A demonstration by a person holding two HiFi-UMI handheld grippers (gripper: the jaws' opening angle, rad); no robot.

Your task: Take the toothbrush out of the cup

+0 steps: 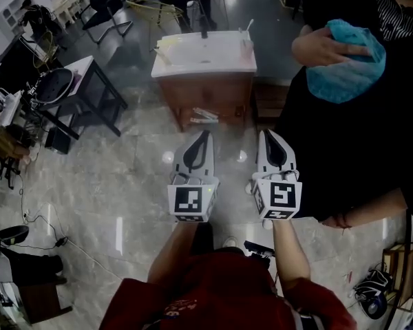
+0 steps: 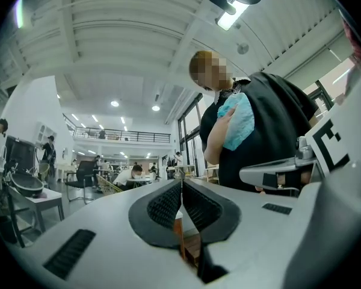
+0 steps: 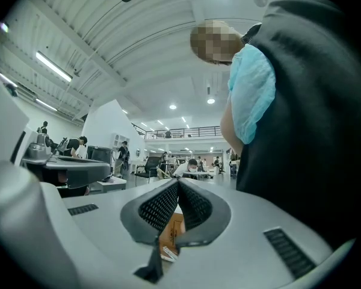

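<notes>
L gripper (image 1: 205,137): jaws pressed together, nothing btwn them; held over the floor, tips aimed fwd at the table; same closed state in its own view (image 2: 182,185)
R gripper (image 1: 268,136): jaws also together, empty (image 3: 178,184); level w/ the L one, just beside it
Table (image 1: 193,64): white top on a brown cabinet, well ahead of both grippers; neither is over it yet
Toothbrush (image 1: 248,26): thin pale stick at the table's far right corner; looks to stand near upright, head leaning a bit right; very small here
Cup (image 1: 246,43): prob. the clear thing at the stick's foot; too small to be sure
Key relation: toothbrush lies straight ahead and up-frame of the R gripper, almost in line w/ its jaws; L gripper sits off to the side; R looks the nearer one
Task stage: approach only, by my read; brush in cup, untouched
Next need: jaws must part before closing on the handle; pull along the long axis, i.e. upward
Bystander: person (image 1: 344,136) in black at right, holding a teal cloth (image 1: 347,64); close to the R gripper's path
</notes>
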